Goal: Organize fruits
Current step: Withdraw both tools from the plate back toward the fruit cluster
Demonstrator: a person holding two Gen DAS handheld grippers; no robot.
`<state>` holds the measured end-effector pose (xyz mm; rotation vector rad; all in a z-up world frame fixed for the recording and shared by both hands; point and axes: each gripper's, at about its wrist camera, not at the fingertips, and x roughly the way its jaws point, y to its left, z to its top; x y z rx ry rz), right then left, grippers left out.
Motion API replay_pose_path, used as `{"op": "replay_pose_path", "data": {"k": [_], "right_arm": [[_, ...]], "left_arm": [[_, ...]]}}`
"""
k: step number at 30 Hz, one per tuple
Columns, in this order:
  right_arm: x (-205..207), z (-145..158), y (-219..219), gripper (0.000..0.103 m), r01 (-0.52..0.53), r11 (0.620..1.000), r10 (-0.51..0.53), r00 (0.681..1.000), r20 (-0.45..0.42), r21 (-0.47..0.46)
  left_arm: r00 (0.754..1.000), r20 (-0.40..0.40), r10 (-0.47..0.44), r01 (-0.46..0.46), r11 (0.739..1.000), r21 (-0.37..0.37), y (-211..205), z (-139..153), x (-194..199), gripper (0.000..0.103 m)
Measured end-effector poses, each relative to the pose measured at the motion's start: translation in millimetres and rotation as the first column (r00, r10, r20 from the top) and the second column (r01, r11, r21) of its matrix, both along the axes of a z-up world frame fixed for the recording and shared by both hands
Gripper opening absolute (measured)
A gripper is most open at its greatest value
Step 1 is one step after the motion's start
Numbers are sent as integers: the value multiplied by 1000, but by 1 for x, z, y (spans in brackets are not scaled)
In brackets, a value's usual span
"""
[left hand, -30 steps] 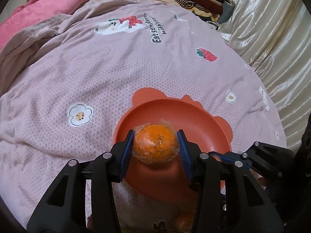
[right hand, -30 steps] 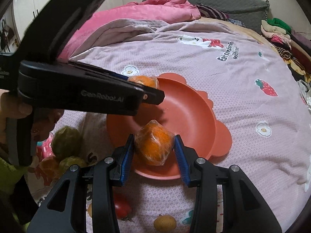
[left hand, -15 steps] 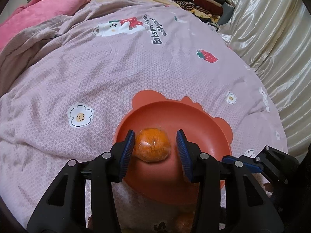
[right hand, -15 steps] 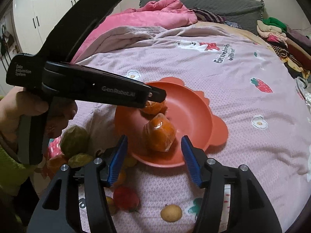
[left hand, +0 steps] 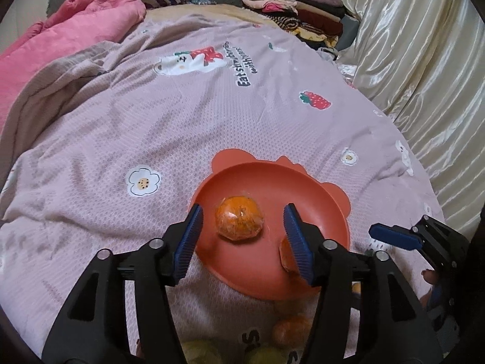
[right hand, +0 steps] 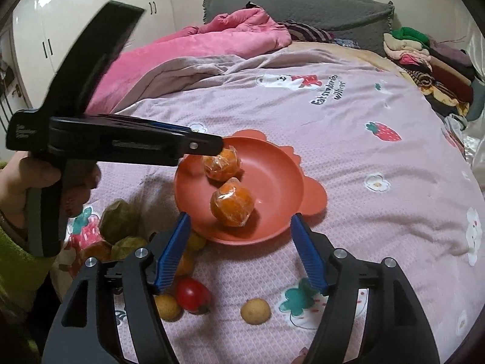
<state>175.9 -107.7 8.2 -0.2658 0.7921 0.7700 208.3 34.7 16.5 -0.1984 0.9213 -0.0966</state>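
In the left wrist view, the left gripper (left hand: 242, 236) stands wide open and empty around a film-wrapped orange (left hand: 239, 218) lying in the red plate (left hand: 330, 203); that film probably makes it slippery, so gripping across its middle seems best. The right wrist view shows the right gripper (right hand: 239, 248), equally wide and empty, a second wrapped orange (right hand: 232, 201) in full, and loose fruit (right hand: 255, 311) on the bedspread (right hand: 363, 139).

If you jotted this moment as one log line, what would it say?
left tool: open | right tool: open | plate: two wrapped oranges | other fruit: on bedspread

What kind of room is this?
It looks like a bedroom. The plate of oranges sits on a bed with a cartoon bedspread, a pink quilt, a grey headboard and white wardrobes.
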Motion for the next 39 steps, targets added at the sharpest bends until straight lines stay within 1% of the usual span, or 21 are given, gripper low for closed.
{"op": "replay_pose_path", "data": {"k": [3,5,8,10,13,15,23,32,39], "right_arm": [[-1,1,-2,72,13,1000,-13,1000,4,-4],[-1,3,-5,74,23,1000,-23,1000,5,7],[-2,4,-9,77,36,999,-36,999,9,18],[-3,5,-12,79,45,999,-46,999,11,19],[-4,5,-15,81,56,998,-56,998,9,22],[-5,5,-16,83,60,998,-60,998,7,22],[-11,8,-15,89,67,998,-67,998,16,16],[-21,16,-17,93,67,998,-67,997,27,20],[-33,22,-12,93,44,999,-45,998,38,24]], "left_arm": [[1000,19,5,-5,1000,15,0,5,-5,53],[1000,29,11,-12,1000,26,1,7,-10,59],[999,45,27,-29,998,49,4,10,-17,61],[998,48,45,-47,998,51,8,10,-21,63],[996,58,61,-64,996,57,12,14,-26,69],[996,68,64,-68,996,56,13,16,-29,70],[994,90,69,-75,995,62,11,22,-40,83],[990,99,96,-103,992,67,17,25,-54,90],[987,117,112,-122,990,75,21,32,-70,93]]}}
